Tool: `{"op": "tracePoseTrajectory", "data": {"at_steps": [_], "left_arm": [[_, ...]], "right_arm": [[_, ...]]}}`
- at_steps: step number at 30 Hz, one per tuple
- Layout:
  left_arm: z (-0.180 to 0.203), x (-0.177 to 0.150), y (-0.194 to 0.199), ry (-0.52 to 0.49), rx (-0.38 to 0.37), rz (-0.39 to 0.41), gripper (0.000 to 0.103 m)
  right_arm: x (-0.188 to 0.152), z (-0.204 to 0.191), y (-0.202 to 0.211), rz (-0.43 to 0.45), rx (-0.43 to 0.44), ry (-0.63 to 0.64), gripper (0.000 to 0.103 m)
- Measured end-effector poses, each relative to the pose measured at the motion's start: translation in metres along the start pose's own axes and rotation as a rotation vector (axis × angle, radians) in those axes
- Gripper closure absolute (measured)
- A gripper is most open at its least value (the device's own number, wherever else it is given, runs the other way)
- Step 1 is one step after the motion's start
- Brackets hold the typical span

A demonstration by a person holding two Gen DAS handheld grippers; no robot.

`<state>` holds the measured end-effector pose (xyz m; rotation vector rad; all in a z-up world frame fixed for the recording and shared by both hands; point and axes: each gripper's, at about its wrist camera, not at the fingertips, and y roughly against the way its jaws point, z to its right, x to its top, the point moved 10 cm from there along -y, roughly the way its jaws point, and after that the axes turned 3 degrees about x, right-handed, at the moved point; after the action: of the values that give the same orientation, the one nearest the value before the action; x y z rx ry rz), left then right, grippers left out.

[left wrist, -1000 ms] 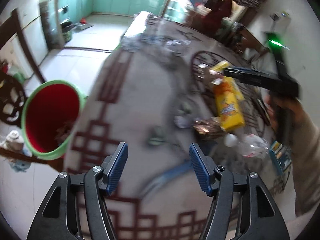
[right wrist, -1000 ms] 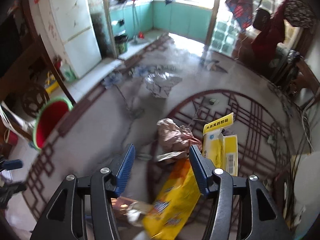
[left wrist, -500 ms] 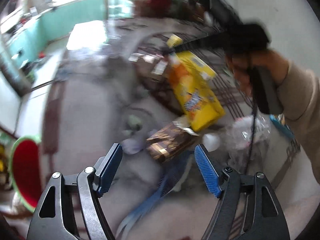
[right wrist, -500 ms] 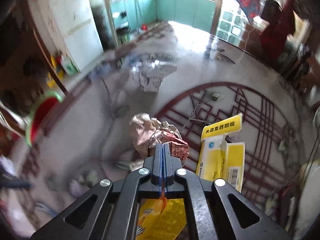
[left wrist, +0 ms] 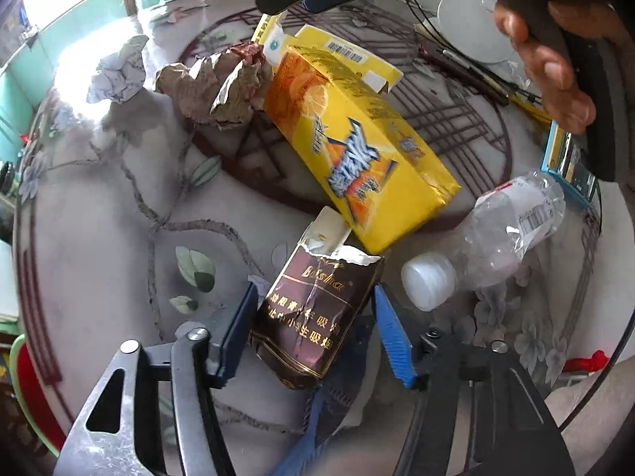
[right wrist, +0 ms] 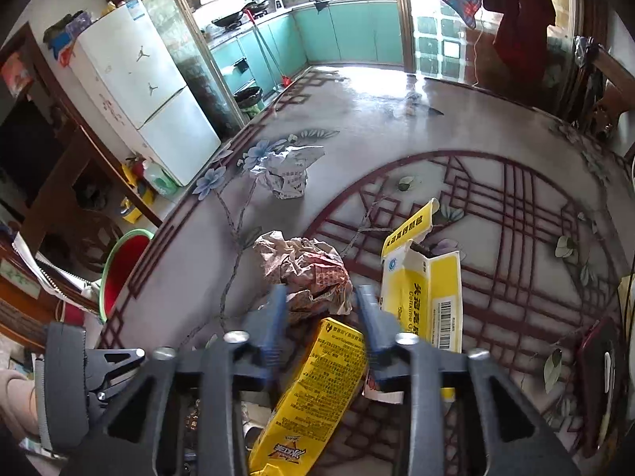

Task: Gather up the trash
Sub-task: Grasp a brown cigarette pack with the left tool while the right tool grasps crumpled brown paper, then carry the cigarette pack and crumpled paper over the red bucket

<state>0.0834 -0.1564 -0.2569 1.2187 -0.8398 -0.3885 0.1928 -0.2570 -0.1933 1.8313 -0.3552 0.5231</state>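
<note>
A torn brown cigarette pack [left wrist: 313,317] lies on the flowered table [left wrist: 99,238], between the fingers of my left gripper [left wrist: 314,293]. Its jaws are closing, and both blue pads sit just off the pack's sides. Beyond the pack lie a yellow juice carton [left wrist: 357,150], a crumpled brown paper [left wrist: 214,83] and an opened yellow medicine box [left wrist: 341,51]. My right gripper [right wrist: 320,291] hovers over the carton's top end [right wrist: 317,380] and the brown paper [right wrist: 305,265]. Its jaws are opening and grip nothing.
A clear plastic bottle [left wrist: 504,222] lies right of the pack. A white paper ball [right wrist: 287,174] sits further out. A red bin with a green rim [right wrist: 123,269] stands beside the table's left edge. A plate [left wrist: 472,31], cables and a phone [right wrist: 599,377] lie at the right.
My left gripper swung from the bin side across the table and down over the cigarette pack, narrowing. The right gripper snapped shut, then reopened, shifting slightly over the carton.
</note>
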Motion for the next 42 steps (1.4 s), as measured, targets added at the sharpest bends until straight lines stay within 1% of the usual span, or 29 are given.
{"op": "tracePoseTrajectory", "data": {"at_steps": [2, 3, 4, 6, 9, 11, 12, 13, 15, 17, 18, 19, 20, 21, 22, 23, 24, 25, 29, 31, 38, 39, 40, 41, 42], "left_arm": [[-0.003, -0.001, 0.001, 0.009, 0.004, 0.0, 0.053], [-0.004, 0.0, 0.005, 0.019, 0.005, 0.014, 0.066], [-0.007, 0.002, 0.008, 0.031, 0.006, 0.027, 0.071], [-0.016, 0.002, 0.017, 0.099, 0.021, 0.038, 0.072], [-0.025, -0.003, 0.03, 0.207, 0.005, 0.064, 0.072], [-0.03, -0.009, 0.038, 0.26, -0.003, 0.079, 0.072], [-0.032, -0.013, 0.043, 0.284, -0.001, 0.084, 0.072], [-0.034, -0.017, 0.045, 0.304, -0.001, 0.086, 0.072], [-0.041, -0.026, 0.05, 0.363, -0.003, 0.084, 0.072], [-0.047, -0.034, 0.054, 0.425, -0.012, 0.086, 0.071], [-0.05, -0.039, 0.056, 0.458, -0.019, 0.087, 0.071], [-0.054, -0.043, 0.058, 0.479, -0.023, 0.089, 0.071], [-0.057, -0.047, 0.06, 0.504, -0.024, 0.093, 0.071], [-0.058, -0.05, 0.061, 0.515, -0.021, 0.097, 0.071], [-0.06, -0.051, 0.064, 0.524, -0.018, 0.103, 0.071], [-0.062, -0.053, 0.066, 0.528, -0.013, 0.11, 0.071], [-0.064, -0.054, 0.069, 0.529, -0.007, 0.117, 0.071], [-0.066, -0.054, 0.069, 0.53, -0.004, 0.121, 0.071], [-0.072, -0.051, 0.08, 0.543, 0.002, 0.154, 0.071], [-0.074, -0.049, 0.085, 0.551, 0.004, 0.172, 0.071], [-0.076, -0.047, 0.093, 0.547, 0.001, 0.199, 0.072], [-0.076, -0.047, 0.095, 0.544, 0.002, 0.206, 0.073], [-0.076, -0.048, 0.098, 0.541, 0.003, 0.214, 0.079], [-0.076, -0.048, 0.098, 0.536, 0.006, 0.216, 0.081], [-0.077, -0.048, 0.097, 0.532, 0.007, 0.211, 0.083]], "right_arm": [[0.002, -0.003, -0.004, -0.004, -0.007, 0.015, 0.055], [0.004, -0.004, -0.006, -0.007, -0.01, 0.023, 0.053], [0.006, -0.007, -0.01, -0.014, -0.012, 0.032, 0.051], [0.007, -0.009, -0.018, -0.028, -0.012, 0.041, 0.049], [0.008, -0.015, -0.033, -0.06, -0.007, 0.057, 0.046], [0.007, -0.016, -0.045, -0.087, -0.023, 0.071, 0.044], [0.008, -0.015, -0.05, -0.087, -0.046, 0.087, 0.038], [0.01, -0.015, -0.053, -0.087, -0.069, 0.106, 0.035], [0.011, -0.016, -0.059, -0.099, -0.111, 0.148, 0.035], [0.011, -0.015, -0.065, -0.125, -0.17, 0.189, 0.035], [0.01, -0.014, -0.068, -0.14, -0.194, 0.208, 0.038], [0.007, -0.014, -0.074, -0.175, -0.198, 0.219, 0.058], [0.003, -0.014, -0.078, -0.201, -0.189, 0.217, 0.064], [0.002, -0.014, -0.079, -0.195, -0.193, 0.221, 0.065], [0.003, -0.015, -0.078, -0.179, -0.199, 0.225, 0.074], [0.003, -0.016, -0.076, -0.174, -0.2, 0.22, 0.074], [0.004, -0.018, -0.073, -0.158, -0.186, 0.202, 0.087], [0.006, -0.02, -0.068, -0.137, -0.156, 0.174, 0.09], [0.012, -0.03, -0.036, -0.035, -0.062, 0.066, 0.09], [0.014, -0.037, -0.016, 0.013, -0.042, 0.033, 0.09], [0.015, -0.053, 0.041, 0.121, -0.073, -0.022, 0.09], [0.016, -0.055, 0.048, 0.136, -0.075, -0.029, 0.09], [0.017, -0.057, 0.053, 0.147, -0.076, -0.032, 0.09], [0.017, -0.059, 0.059, 0.16, -0.08, -0.035, 0.09], [0.016, -0.061, 0.062, 0.166, -0.083, -0.037, 0.09]]}}
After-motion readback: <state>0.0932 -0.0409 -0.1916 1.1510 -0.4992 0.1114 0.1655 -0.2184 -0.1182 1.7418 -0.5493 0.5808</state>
